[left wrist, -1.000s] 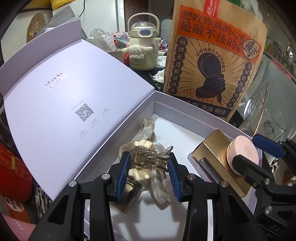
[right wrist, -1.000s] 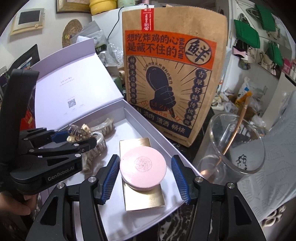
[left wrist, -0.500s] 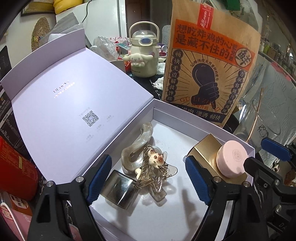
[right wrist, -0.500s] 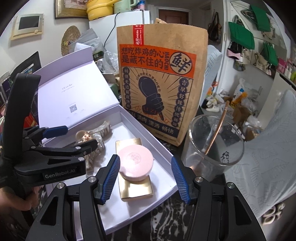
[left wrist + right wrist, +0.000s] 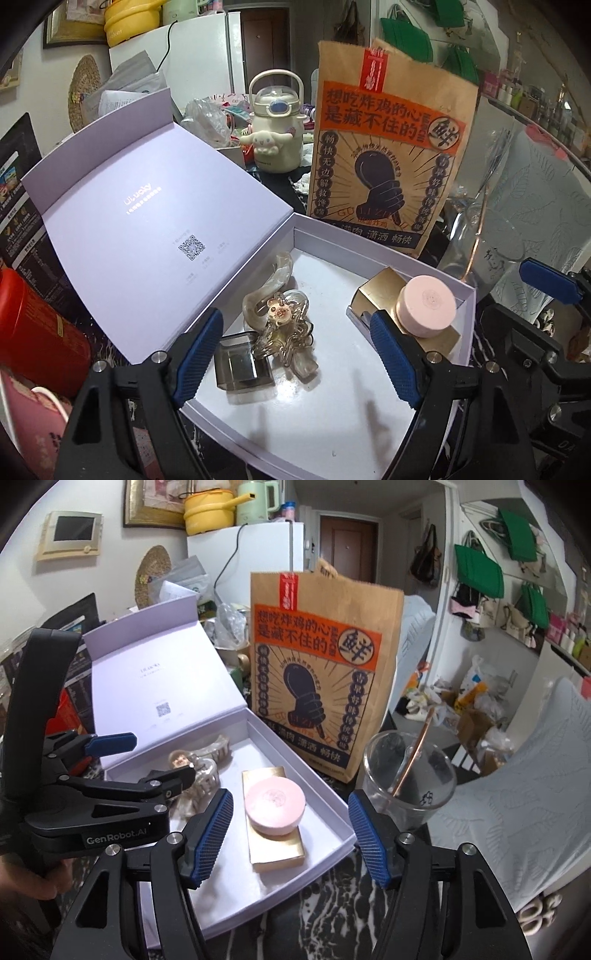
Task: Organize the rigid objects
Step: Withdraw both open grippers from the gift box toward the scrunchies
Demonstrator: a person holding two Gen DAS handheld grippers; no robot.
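Note:
An open lilac box (image 5: 369, 435) (image 5: 321, 775) lies on the dark marbled table with its lid (image 5: 140, 236) leaning back to the left. Inside lie clear hair claws with a small animal charm (image 5: 282, 325) (image 5: 199, 771), a smoky square clip (image 5: 243, 369), and a pink round compact (image 5: 424, 310) (image 5: 275, 806) on a gold flat case (image 5: 380, 291) (image 5: 273, 845). My left gripper (image 5: 295, 358) (image 5: 147, 757) is open and empty above the claws. My right gripper (image 5: 290, 838) is open and empty, raised above the box's near right corner.
A tall brown paper bag (image 5: 388, 158) (image 5: 317, 672) stands right behind the box. A glass cup with a copper straw (image 5: 410, 779) stands to the right of the box. A cream kettle (image 5: 275, 129) sits behind, a red tin (image 5: 33, 332) at the left.
My left gripper opened, let the hair claw go into the box and drew back upward. My right gripper pulled back and up from the pink compact, which stays on the gold case.

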